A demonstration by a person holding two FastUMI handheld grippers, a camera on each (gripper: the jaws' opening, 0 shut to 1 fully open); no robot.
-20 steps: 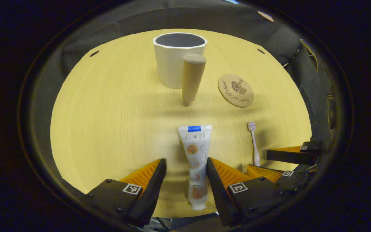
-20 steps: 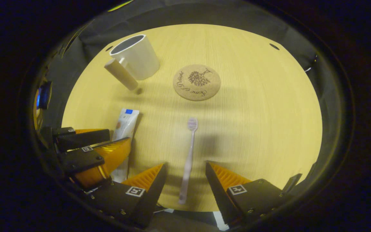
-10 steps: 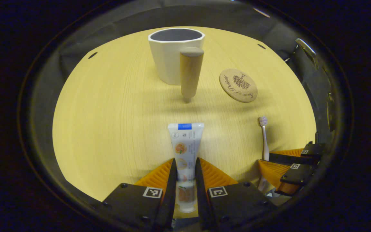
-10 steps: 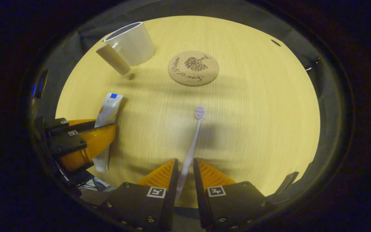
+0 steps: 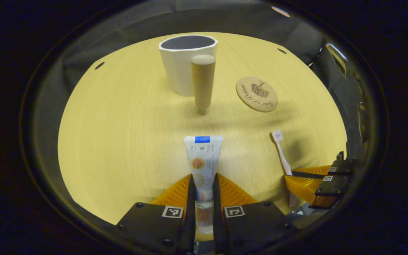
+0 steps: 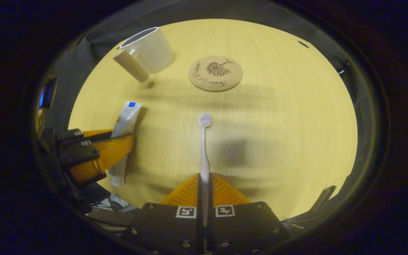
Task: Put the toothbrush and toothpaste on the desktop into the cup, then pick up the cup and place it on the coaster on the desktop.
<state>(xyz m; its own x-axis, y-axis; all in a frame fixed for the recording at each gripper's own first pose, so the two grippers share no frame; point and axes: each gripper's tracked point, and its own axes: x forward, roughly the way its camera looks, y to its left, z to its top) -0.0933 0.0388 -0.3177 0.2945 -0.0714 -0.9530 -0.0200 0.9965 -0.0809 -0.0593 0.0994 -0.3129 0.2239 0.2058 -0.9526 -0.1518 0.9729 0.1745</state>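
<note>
Within the last second both grippers had closed: the left gripper (image 5: 202, 193) clamped the toothpaste (image 5: 202, 161) near its cap end, and the right gripper (image 6: 204, 191) pinched the toothbrush (image 6: 204, 148) by its handle. Both items seemed just lifted off the desk (image 5: 119, 134), though the height was hard to judge. The cup (image 5: 186, 63) stood ahead, empty, with the coaster (image 5: 257, 94) to its right, so both grasps looked done and dropping into the cup came next.

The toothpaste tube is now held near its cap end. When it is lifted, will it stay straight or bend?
The toothpaste tube will probably droop a little: the left gripper clamps it near the cap end, so most of its length sticks out unsupported. It looks flat and soft, so the jaws may squeeze it. It seems light and unlikely to slip.
</note>
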